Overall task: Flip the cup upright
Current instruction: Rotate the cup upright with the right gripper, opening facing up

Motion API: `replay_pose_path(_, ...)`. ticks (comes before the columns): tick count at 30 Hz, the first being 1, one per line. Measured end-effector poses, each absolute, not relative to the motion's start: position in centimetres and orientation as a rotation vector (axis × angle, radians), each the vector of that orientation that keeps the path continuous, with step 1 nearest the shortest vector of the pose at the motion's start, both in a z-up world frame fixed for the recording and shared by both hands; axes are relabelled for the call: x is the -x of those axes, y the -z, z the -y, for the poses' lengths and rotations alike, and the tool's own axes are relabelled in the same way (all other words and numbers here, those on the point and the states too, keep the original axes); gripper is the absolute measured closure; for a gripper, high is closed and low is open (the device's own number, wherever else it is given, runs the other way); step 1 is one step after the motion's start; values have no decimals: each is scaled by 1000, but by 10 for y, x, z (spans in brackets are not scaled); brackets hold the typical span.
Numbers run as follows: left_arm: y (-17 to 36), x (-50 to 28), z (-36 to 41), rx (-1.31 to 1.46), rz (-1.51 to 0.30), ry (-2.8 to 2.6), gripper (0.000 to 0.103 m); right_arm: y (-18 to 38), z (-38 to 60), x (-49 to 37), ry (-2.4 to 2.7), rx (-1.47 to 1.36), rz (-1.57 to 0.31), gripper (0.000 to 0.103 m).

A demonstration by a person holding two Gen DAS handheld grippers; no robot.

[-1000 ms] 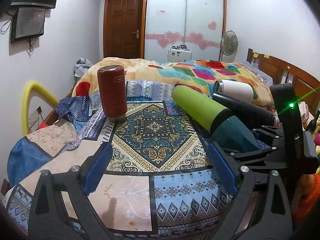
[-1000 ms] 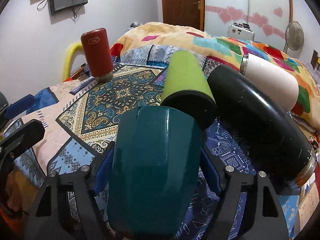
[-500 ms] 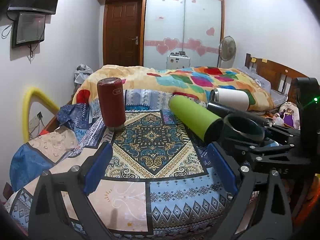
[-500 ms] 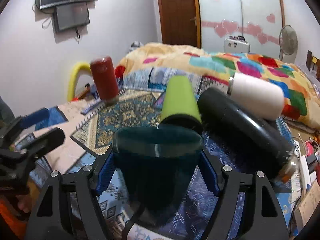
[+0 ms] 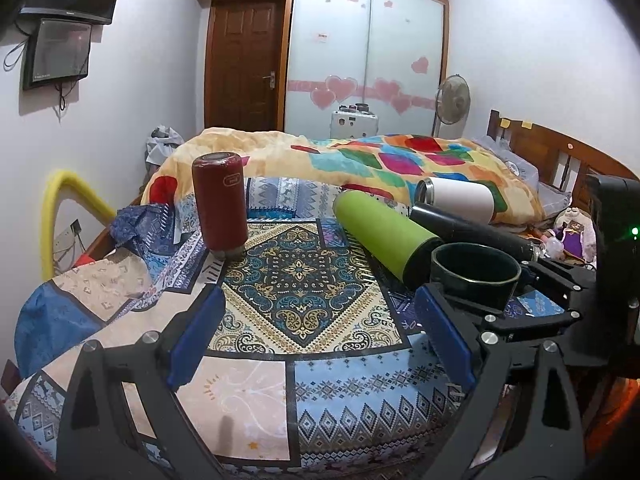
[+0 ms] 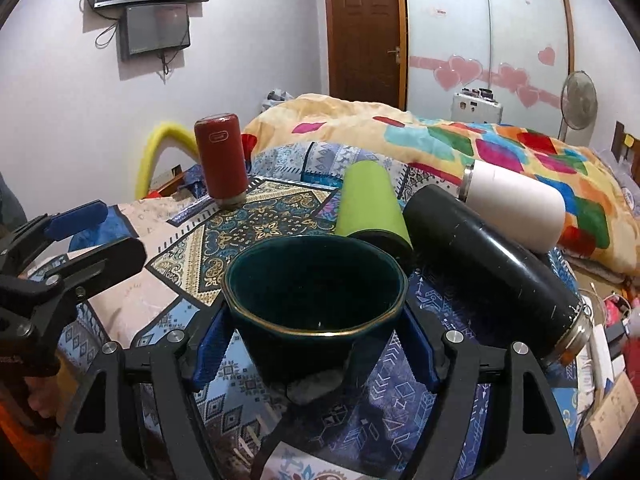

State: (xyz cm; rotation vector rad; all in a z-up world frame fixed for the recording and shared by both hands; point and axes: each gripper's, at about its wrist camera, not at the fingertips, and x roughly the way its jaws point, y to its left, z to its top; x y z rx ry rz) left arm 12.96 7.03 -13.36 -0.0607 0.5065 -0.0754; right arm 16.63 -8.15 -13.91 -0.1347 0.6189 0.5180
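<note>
A dark teal cup [image 6: 316, 312] with a thin gold rim stands mouth up between the blue pads of my right gripper [image 6: 316, 344], which is shut on its sides. I cannot tell whether its base touches the patterned bed cover [image 6: 256, 220]. In the left wrist view the same cup [image 5: 474, 276] shows at the right, held by the right gripper's black frame. My left gripper [image 5: 320, 336] is open and empty over the cover, left of the cup.
A red bottle [image 5: 220, 208] stands at the far left. A green bottle [image 5: 384, 236], a black bottle [image 6: 492, 272] and a white bottle [image 6: 516, 204] lie just behind the cup. A colourful quilt [image 5: 360, 160] is heaped beyond. The bed's wooden headboard [image 5: 560, 152] is at the right.
The cup lay tilted with its bottom toward the right camera; my right gripper turned it mouth up. Both cameras rose and levelled. The left gripper stayed open.
</note>
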Motion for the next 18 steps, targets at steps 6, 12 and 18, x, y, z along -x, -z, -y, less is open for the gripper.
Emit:
replay_pose_path(6,132,-126,-67,58,-507,80,6,141,89,-156,-521,118,-613,31)
replay_pose_path(12,130,-120,-63,53,-512,92,6,142,88,-150,-520,127,-609,31)
replay_pose_path(18,124,-111,-58,49,-512,101,6,144,92,-150,-530,108,-649,29)
